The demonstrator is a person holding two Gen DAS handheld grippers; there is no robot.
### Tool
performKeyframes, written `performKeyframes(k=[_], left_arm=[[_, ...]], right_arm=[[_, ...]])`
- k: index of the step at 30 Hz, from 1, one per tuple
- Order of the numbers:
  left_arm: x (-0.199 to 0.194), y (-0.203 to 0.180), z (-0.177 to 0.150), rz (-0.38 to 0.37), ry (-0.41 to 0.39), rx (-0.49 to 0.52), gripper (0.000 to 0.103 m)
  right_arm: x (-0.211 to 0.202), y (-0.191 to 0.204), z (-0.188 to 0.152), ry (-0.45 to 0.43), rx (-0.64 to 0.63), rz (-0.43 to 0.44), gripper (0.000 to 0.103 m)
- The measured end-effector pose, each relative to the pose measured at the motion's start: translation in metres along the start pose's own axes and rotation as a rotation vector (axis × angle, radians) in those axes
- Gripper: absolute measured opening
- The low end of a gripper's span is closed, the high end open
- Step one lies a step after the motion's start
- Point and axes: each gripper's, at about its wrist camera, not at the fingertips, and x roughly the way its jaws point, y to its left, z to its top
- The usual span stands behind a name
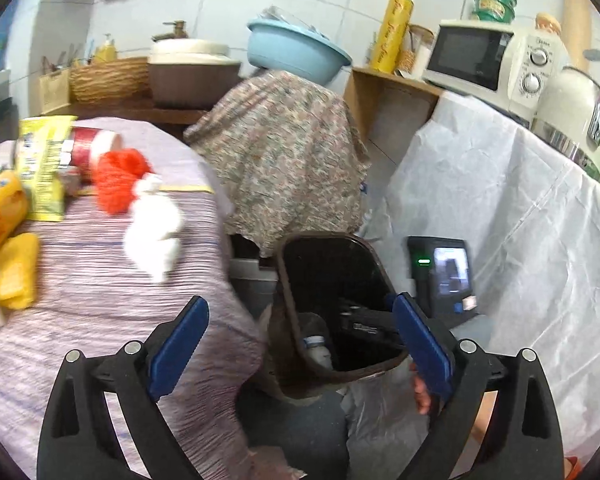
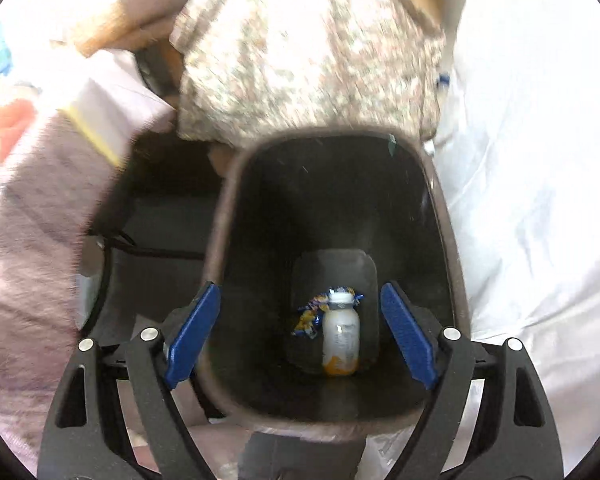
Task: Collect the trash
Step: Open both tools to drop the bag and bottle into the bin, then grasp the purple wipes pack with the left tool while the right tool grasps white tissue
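The right claw point(image 2: 300, 332) stands wide open and empty above the brown trash bin point(image 2: 446, 216), where a small white bottle point(image 2: 340, 340) and a candy wrapper point(image 2: 310, 316) lie on the bottom. The left claw point(image 1: 300, 354) is also wide open, holding nothing. On the table point(image 1: 100, 280) beside the bin rest crumpled white tissue point(image 1: 154, 232), red netting point(image 1: 118, 178) and yellow packets point(image 1: 44, 168). A microwave point(image 1: 488, 58) sits behind.
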Motion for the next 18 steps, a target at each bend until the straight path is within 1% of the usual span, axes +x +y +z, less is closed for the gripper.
performKeyframes(k=[3, 7, 8, 12, 14, 16, 18], left_arm=[[-0.024, 0.015, -0.001, 0.041, -0.041, -0.013, 0.095], [-0.058, 0.037, -0.007, 0.134, -0.098, -0.024, 0.097], [-0.068, 0.045, -0.011, 0.166, -0.107, -0.028, 0.097], [-0.094, 0.070, -0.023, 0.252, -0.132, -0.052, 0.097], [-0.108, 0.086, -0.028, 0.307, -0.146, -0.074, 0.097], [-0.123, 0.105, -0.032, 0.358, -0.158, -0.108, 0.097], [-0.135, 0.122, -0.036, 0.403, -0.168, -0.138, 0.097]], right_arm=[[-0.034, 0.013, -0.001, -0.066, -0.028, 0.025, 0.085], [-0.070, 0.039, -0.001, -0.151, -0.073, 0.073, 0.085], [-0.081, 0.046, -0.001, -0.174, -0.083, 0.097, 0.085], [-0.115, 0.072, -0.003, -0.263, -0.130, 0.182, 0.086], [-0.131, 0.086, -0.005, -0.306, -0.157, 0.223, 0.094], [-0.143, 0.103, -0.005, -0.346, -0.189, 0.268, 0.094], [-0.151, 0.121, -0.008, -0.368, -0.218, 0.299, 0.094]])
